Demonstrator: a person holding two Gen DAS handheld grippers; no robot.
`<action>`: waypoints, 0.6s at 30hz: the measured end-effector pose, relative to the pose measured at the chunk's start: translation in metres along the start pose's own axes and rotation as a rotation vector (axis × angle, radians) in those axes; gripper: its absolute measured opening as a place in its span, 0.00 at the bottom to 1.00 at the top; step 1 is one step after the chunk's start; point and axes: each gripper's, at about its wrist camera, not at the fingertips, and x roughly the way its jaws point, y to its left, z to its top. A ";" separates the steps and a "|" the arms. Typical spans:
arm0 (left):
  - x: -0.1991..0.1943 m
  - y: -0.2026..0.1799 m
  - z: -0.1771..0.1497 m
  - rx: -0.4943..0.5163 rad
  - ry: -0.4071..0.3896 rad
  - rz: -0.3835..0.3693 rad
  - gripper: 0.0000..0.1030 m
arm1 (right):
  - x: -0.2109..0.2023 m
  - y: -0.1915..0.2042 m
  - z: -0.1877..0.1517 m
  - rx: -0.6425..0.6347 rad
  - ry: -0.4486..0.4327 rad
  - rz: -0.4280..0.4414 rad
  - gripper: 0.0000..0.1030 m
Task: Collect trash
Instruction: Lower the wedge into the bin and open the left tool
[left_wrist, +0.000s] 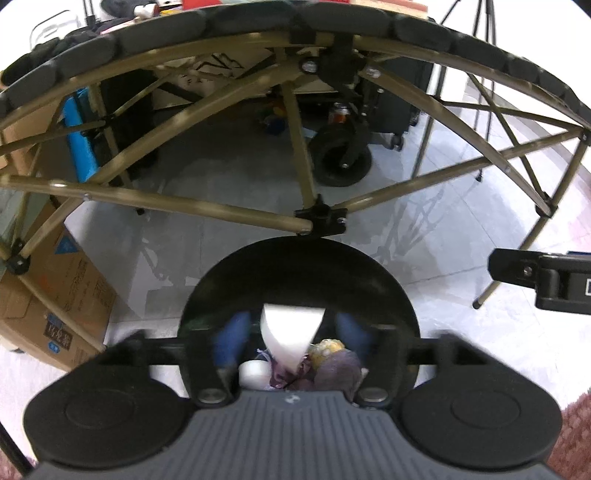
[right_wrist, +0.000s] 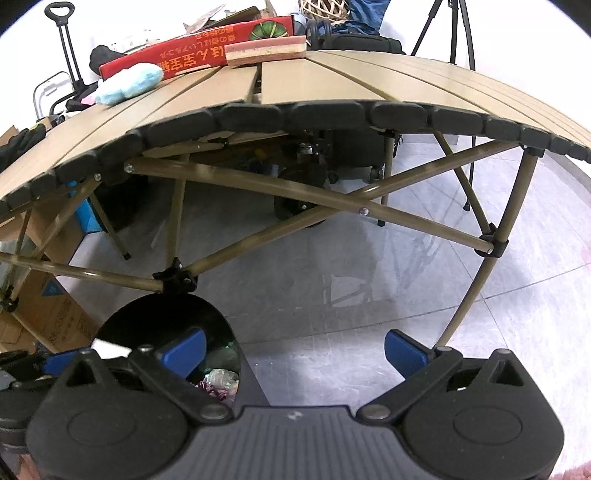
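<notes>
Hovering over black bin (left_wrist: 221, 280) rim, left gripper (left_wrist: 293, 334) (parted), white paper (left_wrist: 290, 332) between.

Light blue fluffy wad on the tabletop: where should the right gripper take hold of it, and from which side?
Pinch the light blue fluffy wad across its short width near the middle, probably coming down from the near-edge side. It lies long and low on the folding table, and the red box sits close behind it, crowding the far side.
</notes>
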 end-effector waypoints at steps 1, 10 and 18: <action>-0.001 0.001 0.000 -0.010 -0.007 0.012 0.92 | 0.000 0.000 0.000 0.001 -0.001 0.000 1.00; 0.001 0.008 0.002 -0.040 0.030 0.052 1.00 | 0.001 0.002 0.000 -0.004 0.001 0.002 1.00; 0.001 0.006 0.001 -0.033 0.028 0.061 1.00 | 0.001 0.003 0.000 -0.007 0.003 0.005 1.00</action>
